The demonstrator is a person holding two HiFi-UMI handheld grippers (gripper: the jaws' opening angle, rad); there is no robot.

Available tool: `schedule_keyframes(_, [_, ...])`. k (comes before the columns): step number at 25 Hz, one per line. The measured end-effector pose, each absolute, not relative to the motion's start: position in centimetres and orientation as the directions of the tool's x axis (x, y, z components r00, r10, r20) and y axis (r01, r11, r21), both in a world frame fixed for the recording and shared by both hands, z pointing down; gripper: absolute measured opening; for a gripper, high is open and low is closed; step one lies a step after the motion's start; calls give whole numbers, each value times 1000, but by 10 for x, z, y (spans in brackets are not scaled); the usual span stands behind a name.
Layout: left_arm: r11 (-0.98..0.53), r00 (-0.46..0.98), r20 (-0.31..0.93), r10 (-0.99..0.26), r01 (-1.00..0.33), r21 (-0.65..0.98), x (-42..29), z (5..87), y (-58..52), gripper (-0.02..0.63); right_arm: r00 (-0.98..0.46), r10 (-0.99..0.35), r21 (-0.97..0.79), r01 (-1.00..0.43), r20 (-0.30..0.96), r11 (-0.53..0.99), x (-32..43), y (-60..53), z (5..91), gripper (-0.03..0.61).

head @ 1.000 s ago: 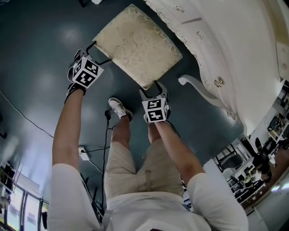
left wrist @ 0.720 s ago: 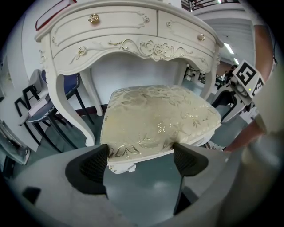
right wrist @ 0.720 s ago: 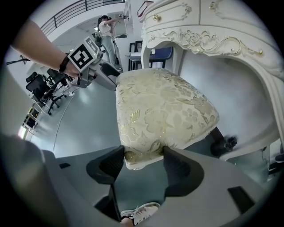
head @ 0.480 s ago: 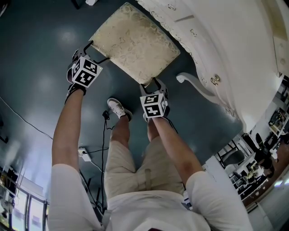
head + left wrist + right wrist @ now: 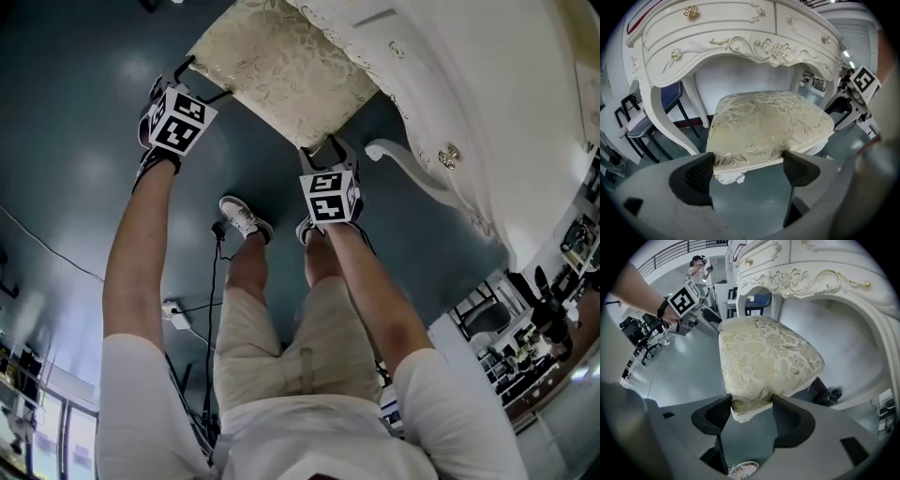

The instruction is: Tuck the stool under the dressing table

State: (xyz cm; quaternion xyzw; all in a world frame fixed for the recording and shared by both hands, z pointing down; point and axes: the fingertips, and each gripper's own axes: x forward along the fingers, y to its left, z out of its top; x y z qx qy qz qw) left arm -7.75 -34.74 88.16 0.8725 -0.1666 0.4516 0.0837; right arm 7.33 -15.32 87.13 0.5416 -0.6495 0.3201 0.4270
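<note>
Stool (image 5: 281, 66) partly under dressing table (image 5: 487, 103)

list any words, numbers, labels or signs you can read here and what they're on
No readable words or numbers in any view.
left cube, right cube: black-and-white square marker patterns only, no letters.
stool, dressing table: carved and woven ornament only, no text.
Background items at the edges: too small to read.

Large open hall, staged as a bedroom corner: ornate white dressing table (image 5: 731, 28) on bare grey floor (image 5: 679, 366); mezzanine railing (image 5: 665, 254), office chairs (image 5: 630, 326), power strip (image 5: 172, 313).
</note>
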Motion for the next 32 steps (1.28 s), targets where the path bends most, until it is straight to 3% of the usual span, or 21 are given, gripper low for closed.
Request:
schedule_keyframes(12, [-929,555,796,-241,-369,-25,-52,880,-370,463,-30,-461,62,-981,887,182,98,-173,871,279])
schedule_keyframes(20, [-922,553,792,-258,-386,-31,-30,875,-388,463,0,-487,27,-998,874,49,124,-189,872,259])
schedule_keyframes(32, [-916,548,791,-272,-400,-38,-4,876,-410,460,31,-536,35,-999,844,-2,148,-207,876,242])
